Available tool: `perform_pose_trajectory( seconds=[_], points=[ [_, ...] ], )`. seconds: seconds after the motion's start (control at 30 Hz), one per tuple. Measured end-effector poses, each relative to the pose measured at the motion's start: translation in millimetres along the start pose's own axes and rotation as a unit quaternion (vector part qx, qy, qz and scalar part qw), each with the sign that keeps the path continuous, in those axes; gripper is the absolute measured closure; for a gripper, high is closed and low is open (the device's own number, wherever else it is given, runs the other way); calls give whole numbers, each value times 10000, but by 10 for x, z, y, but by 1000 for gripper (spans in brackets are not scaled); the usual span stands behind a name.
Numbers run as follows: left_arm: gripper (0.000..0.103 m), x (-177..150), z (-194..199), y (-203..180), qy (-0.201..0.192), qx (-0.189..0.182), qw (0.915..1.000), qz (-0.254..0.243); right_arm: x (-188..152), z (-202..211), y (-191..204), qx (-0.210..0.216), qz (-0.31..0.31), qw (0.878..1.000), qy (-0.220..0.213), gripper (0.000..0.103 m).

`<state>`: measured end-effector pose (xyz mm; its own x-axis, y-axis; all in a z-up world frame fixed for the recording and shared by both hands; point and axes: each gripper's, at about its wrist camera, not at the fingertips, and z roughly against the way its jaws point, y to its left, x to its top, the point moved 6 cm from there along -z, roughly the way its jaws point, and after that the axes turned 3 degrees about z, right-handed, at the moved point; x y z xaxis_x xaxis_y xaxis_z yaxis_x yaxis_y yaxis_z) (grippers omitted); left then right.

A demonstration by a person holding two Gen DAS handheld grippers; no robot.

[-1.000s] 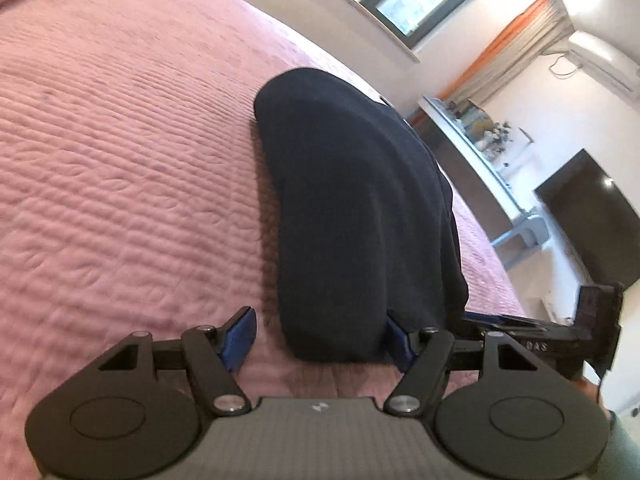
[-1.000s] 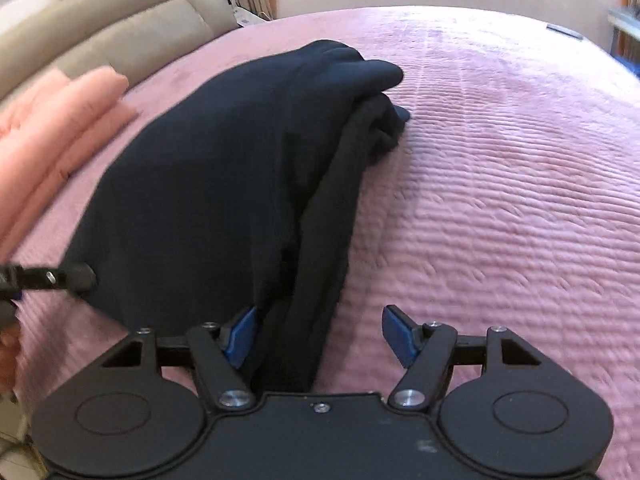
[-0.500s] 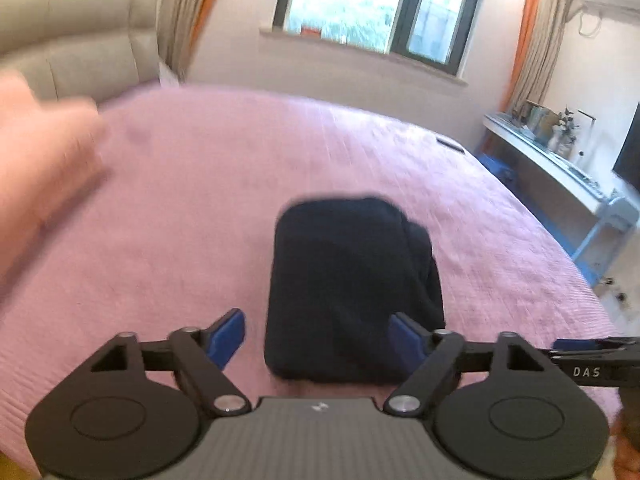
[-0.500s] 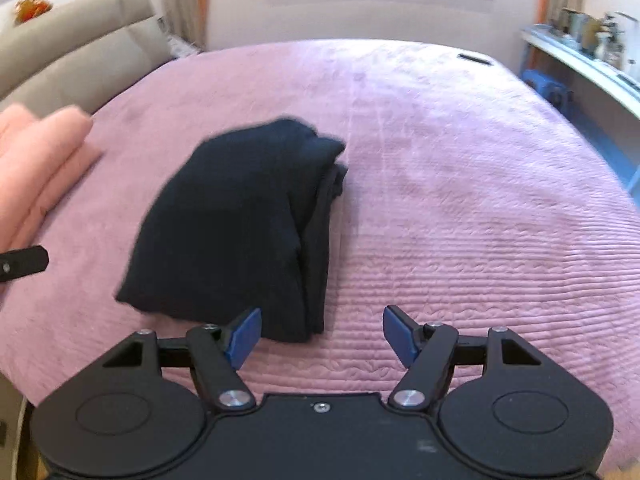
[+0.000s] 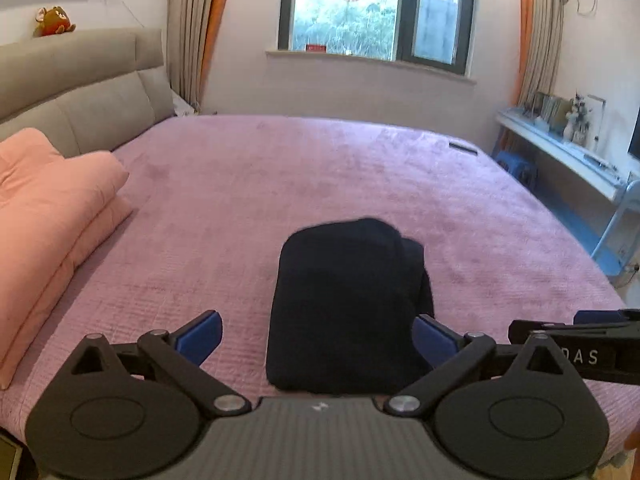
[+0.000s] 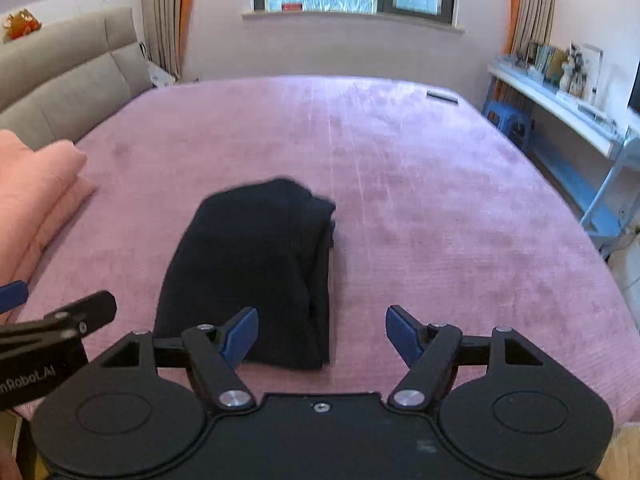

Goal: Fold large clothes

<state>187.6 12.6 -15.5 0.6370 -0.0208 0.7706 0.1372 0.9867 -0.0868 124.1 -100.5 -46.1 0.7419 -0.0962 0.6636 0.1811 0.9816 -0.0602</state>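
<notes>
My left hand-held gripper [image 5: 318, 338] has just been opening and stands wide, gripping nothing. My right hand-held gripper [image 6: 320, 334] has been opening too, its blue pads [image 6: 240, 334] spread and bare. Below both, clear of them, the dark garment [image 5: 348, 304] lies folded on the pink bed [image 5: 280, 184]. Left of it sits a folded peach quilt [image 5: 48, 216]; beyond, the headboard [image 5: 80, 92] and window [image 5: 376, 12].

Dark garment [image 5: 344, 304] near edge hidden behind left gripper body; pink quilt [image 6: 28, 200] cut off at frame edge
</notes>
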Motion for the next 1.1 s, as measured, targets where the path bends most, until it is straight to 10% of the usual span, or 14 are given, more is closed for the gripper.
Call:
perform_pose_trajectory(
  seconds=[1.1],
  points=[
    [7,-240,-130,198,362,158,9992,24,-159,60,98,221,90,9992,330,18]
  ],
)
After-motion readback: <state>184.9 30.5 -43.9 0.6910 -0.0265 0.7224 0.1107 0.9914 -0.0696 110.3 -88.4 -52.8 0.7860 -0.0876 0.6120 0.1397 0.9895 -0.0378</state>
